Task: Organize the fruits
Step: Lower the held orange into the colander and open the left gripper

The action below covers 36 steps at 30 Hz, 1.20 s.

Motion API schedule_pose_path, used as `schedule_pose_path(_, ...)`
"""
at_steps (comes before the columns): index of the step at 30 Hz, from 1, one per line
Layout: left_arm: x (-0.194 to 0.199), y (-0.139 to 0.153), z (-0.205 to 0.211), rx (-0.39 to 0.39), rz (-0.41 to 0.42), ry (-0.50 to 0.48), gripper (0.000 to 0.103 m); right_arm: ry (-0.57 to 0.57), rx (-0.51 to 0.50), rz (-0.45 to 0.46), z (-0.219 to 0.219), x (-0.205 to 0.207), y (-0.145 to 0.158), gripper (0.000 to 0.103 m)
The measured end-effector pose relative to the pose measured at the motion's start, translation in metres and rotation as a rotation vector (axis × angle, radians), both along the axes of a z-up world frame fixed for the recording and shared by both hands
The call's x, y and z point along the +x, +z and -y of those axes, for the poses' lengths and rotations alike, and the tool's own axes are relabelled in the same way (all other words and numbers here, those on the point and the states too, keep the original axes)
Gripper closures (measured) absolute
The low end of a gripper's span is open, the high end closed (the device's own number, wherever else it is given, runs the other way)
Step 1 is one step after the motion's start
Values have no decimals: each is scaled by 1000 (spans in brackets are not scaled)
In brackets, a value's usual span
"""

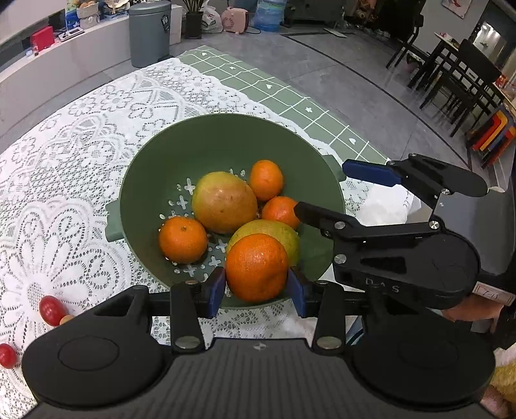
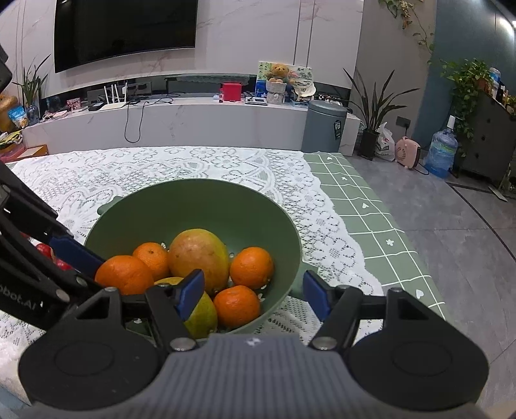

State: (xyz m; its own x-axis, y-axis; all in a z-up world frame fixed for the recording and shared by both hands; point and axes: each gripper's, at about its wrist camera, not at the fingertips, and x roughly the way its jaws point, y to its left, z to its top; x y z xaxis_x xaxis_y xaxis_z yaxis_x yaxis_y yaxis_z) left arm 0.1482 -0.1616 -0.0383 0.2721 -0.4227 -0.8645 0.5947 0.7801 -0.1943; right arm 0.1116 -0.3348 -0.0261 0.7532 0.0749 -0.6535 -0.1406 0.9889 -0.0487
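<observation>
Between the left gripper's (image 1: 256, 287) fingers sits an orange (image 1: 256, 267).

A green perforated colander (image 1: 180, 141) stood on the lace cloth, holding two yellow-green mangoes (image 1: 224, 202) and three oranges (image 1: 183, 239). A fourth orange (image 1: 256, 267) sat above its near rim, between blue gripper pads.

Lace cloth (image 2: 193, 167) over green grid mat (image 2: 371, 209) on bench. Grey bin (image 2: 325, 127) by TV (image 2: 125, 29) wall, pink heater (image 2: 409, 152), water jug (image 2: 441, 153), black chairs (image 1: 458, 74).
</observation>
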Motion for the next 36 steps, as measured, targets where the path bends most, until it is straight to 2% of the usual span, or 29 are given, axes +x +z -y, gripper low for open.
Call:
schedule_pose_path(6,-2,1,0,-1,0,-6,55,1,-1,1,0,-1,0,35)
schedule_pose_path(12,7,-3,-11,-54,-49,30,55,2,-3,3,-1,-4,1,34)
schedule_pose_path(27,26,3,-17,21,37,145,55,20,2,-2,-4,-6,1,34)
schedule_pose_path(36,35,0,-24,-20,24,214,55,38,9,-12,-6,-4,1,33)
